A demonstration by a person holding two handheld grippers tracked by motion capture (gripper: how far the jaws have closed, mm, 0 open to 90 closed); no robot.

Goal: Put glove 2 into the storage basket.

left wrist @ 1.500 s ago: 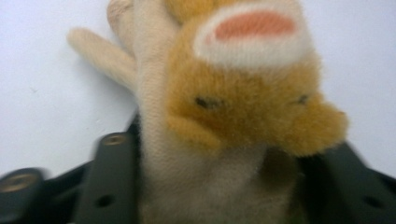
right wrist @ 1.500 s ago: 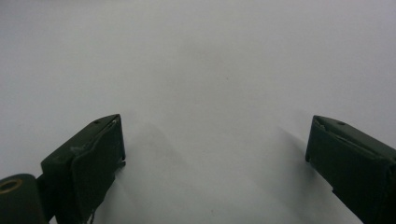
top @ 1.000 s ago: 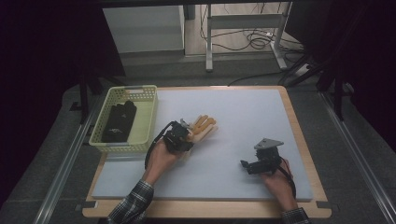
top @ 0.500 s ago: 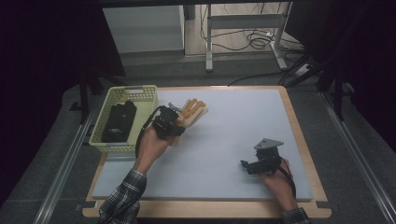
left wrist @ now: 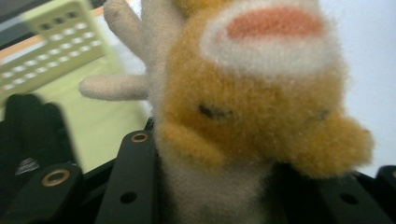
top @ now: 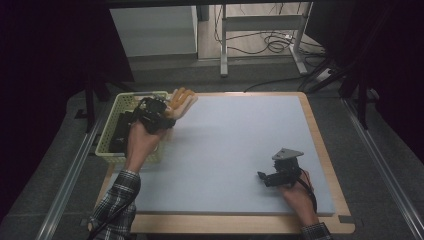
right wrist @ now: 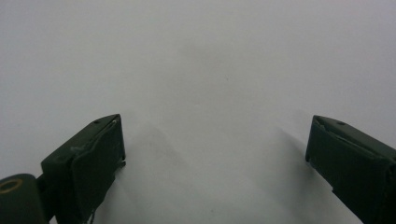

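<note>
My left claw [top: 167,111] grips the plush [left wrist: 252,107], held above the basket [top: 111,131] rim. Right claw [top: 265,177] rests open. Risk: soft fabric slips, dropping the plush outside the basket.

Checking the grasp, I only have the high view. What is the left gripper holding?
Observer: A plush toy, orange and white, clamped between the left gripper's jaws.
Operator: Anything in the basket?
Observer: Yes, something black lies in the basket, seen past the toy in the left gripper view.
Operator: Right gripper?
Observer: The right gripper stands open with nothing between its jaws, just bare table.
</note>
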